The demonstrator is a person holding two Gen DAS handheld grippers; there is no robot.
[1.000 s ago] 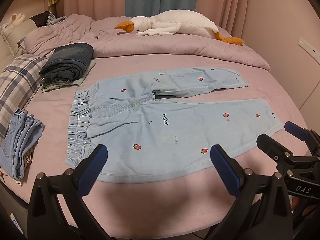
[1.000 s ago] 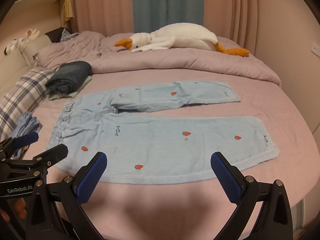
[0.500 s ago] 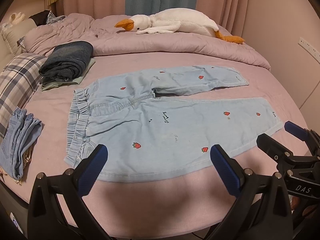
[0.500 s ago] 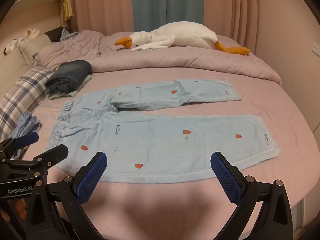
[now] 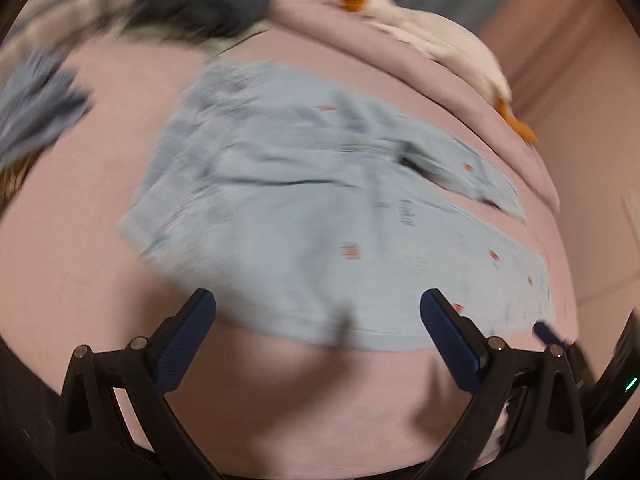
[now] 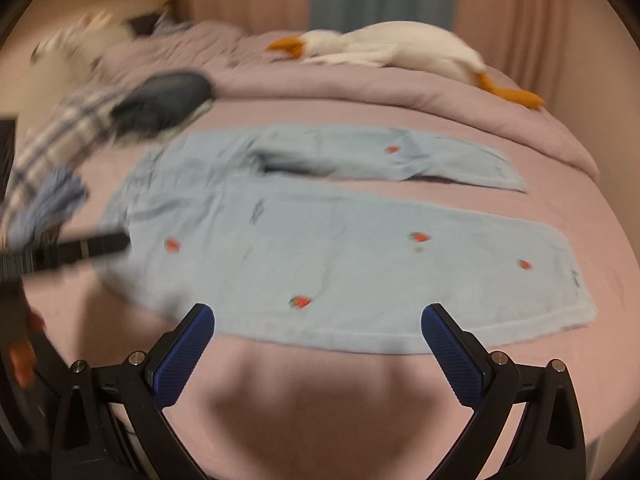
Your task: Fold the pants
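Light blue strawberry pants (image 6: 328,248) flat on pink bed (image 6: 320,392), both grippers spread and empty, left gripper (image 5: 318,324) view blurred, right gripper (image 6: 318,340) view alone showing plaid pillow (image 6: 60,140)

Right claw (image 6: 318,354) is spread wide, nothing in it, hovering over the pink bed (image 6: 400,400). Pale blue strawberry pants (image 6: 320,240) lie flat just ahead of its tips. Left claw (image 6: 92,246) pokes in at the waistband, too blurry to read. Plush goose (image 6: 400,48) sits far beyond, dark folded clothes (image 6: 164,100) ahead-left.
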